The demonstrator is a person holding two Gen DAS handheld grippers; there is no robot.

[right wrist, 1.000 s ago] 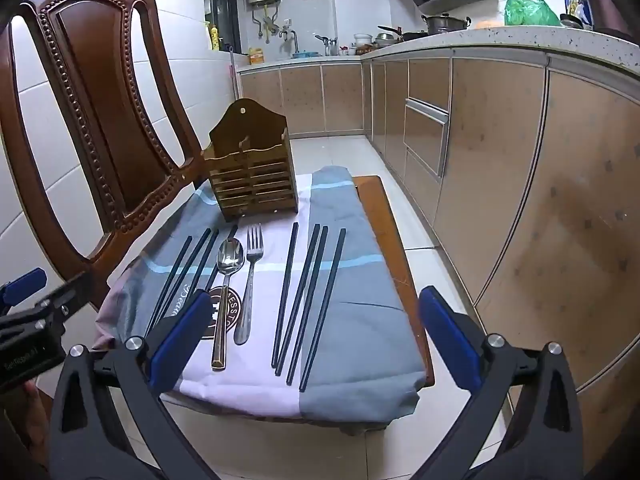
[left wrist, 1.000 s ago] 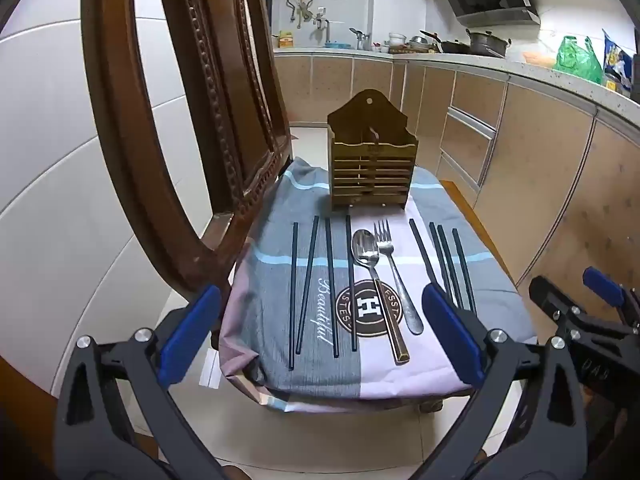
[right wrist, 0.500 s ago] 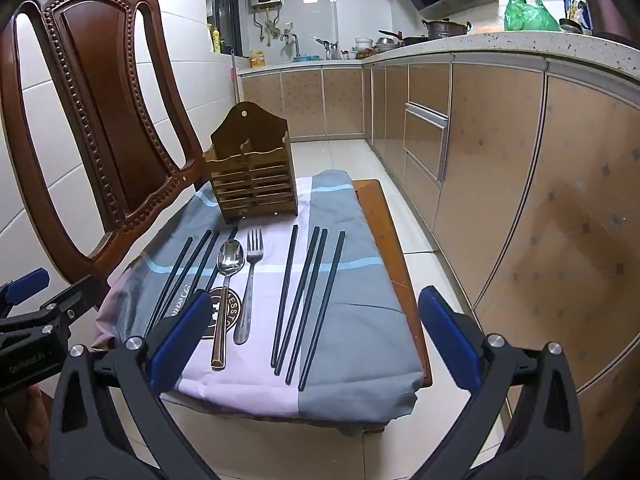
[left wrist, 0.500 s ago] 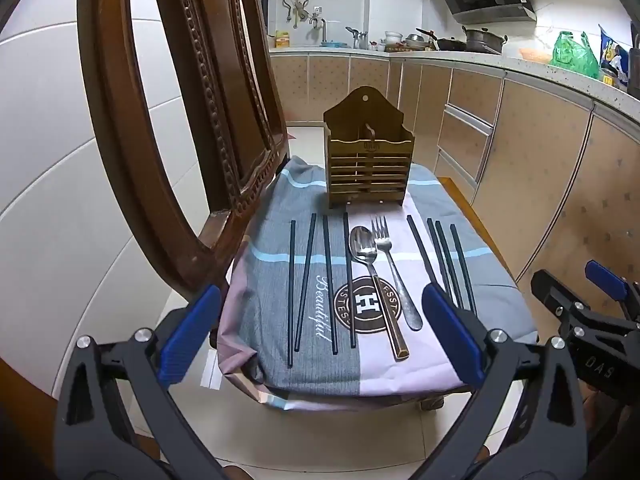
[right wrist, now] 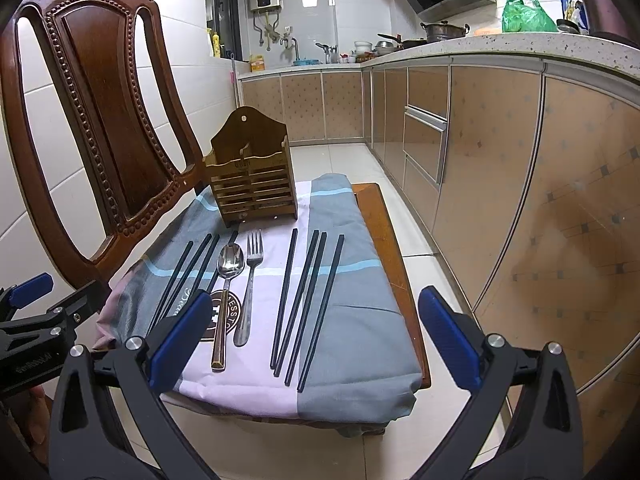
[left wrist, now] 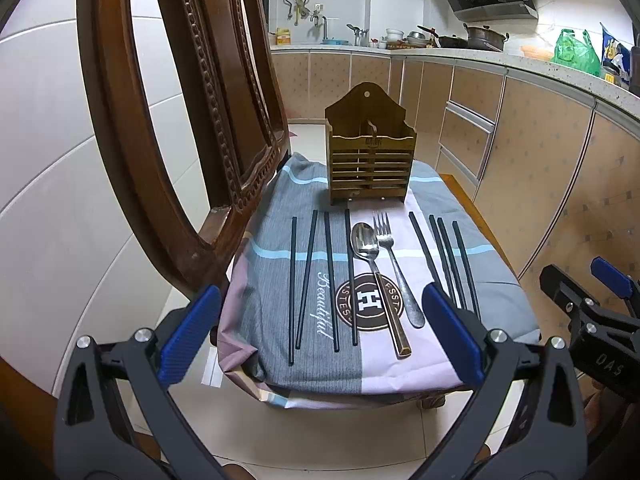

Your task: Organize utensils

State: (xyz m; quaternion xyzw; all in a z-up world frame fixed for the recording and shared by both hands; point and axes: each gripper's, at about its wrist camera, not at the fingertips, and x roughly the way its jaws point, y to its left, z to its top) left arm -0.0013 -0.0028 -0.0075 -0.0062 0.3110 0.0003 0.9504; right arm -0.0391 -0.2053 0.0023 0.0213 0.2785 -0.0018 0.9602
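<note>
A wooden slatted utensil holder (left wrist: 370,156) (right wrist: 252,184) stands at the far end of a cloth-covered chair seat (left wrist: 276,312). In front of it lie several black chopsticks on the left (left wrist: 310,280), a spoon (left wrist: 372,264) (right wrist: 228,280), a fork (left wrist: 394,256) (right wrist: 250,280), and several black chopsticks on the right (left wrist: 450,260) (right wrist: 308,304). My left gripper (left wrist: 320,336) is open and empty, before the seat's near edge. My right gripper (right wrist: 316,336) is open and empty, near the right chopsticks' ends.
The carved wooden chair back (left wrist: 168,120) (right wrist: 100,120) rises at the left. Kitchen cabinets (right wrist: 520,184) run along the right, with a tiled floor (right wrist: 340,156) between. The right gripper shows at the left wrist view's right edge (left wrist: 592,320).
Both grippers have moved slightly closer to the seat; the utensils have not moved.
</note>
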